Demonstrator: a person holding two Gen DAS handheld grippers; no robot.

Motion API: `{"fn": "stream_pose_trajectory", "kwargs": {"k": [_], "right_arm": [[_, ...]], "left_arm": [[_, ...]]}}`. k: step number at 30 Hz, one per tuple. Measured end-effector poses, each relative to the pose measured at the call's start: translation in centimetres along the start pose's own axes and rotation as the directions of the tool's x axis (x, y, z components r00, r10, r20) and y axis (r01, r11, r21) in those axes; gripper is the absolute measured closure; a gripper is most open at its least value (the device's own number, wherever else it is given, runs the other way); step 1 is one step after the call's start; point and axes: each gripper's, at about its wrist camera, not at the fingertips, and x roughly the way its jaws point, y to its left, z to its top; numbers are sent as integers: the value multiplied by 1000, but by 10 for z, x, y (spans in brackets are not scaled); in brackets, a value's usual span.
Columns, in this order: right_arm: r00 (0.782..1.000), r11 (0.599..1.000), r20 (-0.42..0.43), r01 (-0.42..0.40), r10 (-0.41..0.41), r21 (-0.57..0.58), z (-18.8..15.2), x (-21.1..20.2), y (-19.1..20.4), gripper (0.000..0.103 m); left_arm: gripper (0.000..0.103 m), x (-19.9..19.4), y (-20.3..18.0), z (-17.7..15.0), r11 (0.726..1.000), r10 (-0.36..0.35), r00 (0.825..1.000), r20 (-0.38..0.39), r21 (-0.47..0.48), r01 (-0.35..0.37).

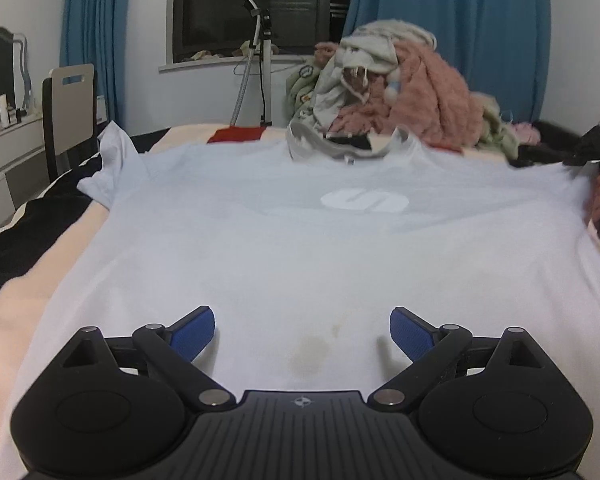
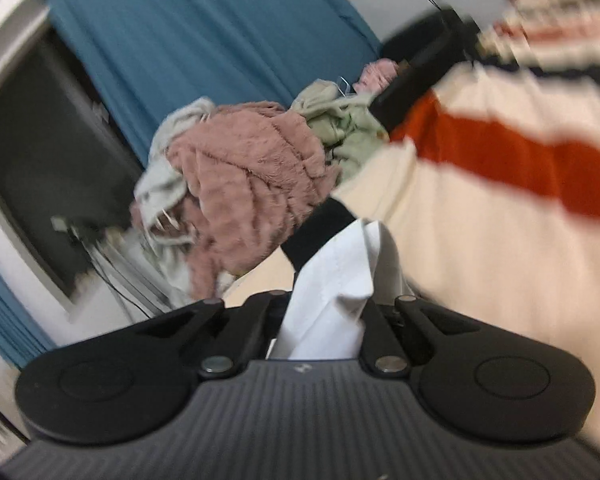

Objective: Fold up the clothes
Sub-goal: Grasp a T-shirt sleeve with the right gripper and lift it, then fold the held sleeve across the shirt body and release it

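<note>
T-shirt (image 1: pixel 300 248) on bed (image 1: pixel 28 280), clothes pile (image 1: pixel 400 92) behind

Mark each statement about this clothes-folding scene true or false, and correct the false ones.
1. The left claw is shut on the T-shirt. False: it is open above the shirt.
2. The right claw is shut on white cloth. True.
3. The curtains are red. False: they are blue.
4. A pink fluffy garment lies in the clothes pile beyond the shirt. True.
5. The shirt has a brownish stain near the left claw. True.
</note>
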Motion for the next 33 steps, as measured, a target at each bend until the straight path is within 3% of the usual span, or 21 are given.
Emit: {"fn": "stream_pose_trajectory", "kwargs": {"k": [3,7,11,17,20,23,25,26,27,28,30,33], "right_arm": [[999,987,23,35,-32,-158,10,-17,43,98],[997,940,61,66,-48,-335,12,-40,121,98],[995,860,93,74,-31,-505,-6,-63,208,98],[999,703,37,38,-17,-710,-97,-52,325,98],[1000,666,-22,-10,-10,-746,-156,-33,363,98],[998,588,-67,-45,-16,-808,-220,-13,387,98],[995,567,-99,-69,-22,-821,-252,-3,395,96],[991,582,-130,-93,-22,-808,-259,2,395,95],[986,600,-163,-118,-22,-791,-265,7,394,79],[980,618,-196,-142,-20,-773,-271,12,393,46],[965,659,-262,-200,4,-725,-271,14,390,10],[953,695,-294,-260,74,-670,-257,-2,386,10]], "left_arm": [[7,-18,14,14,1000,4,999,34,-18,-4],[7,-40,50,25,997,12,996,89,-75,-5],[7,-55,90,32,989,23,992,123,-145,-5],[6,-56,141,36,967,48,990,134,-254,-13],[6,-47,161,33,945,38,993,111,-326,0],[6,-35,171,29,942,36,995,88,-335,-5],[6,-27,177,27,941,53,996,76,-338,-25],[6,-23,178,25,937,56,996,66,-348,-30],[6,-19,179,23,932,50,997,53,-362,-27],[6,-16,179,22,927,43,998,42,-375,-24],[6,-13,179,20,924,28,999,35,-381,-13],[6,-9,175,19,927,21,999,31,-374,-8]]}}
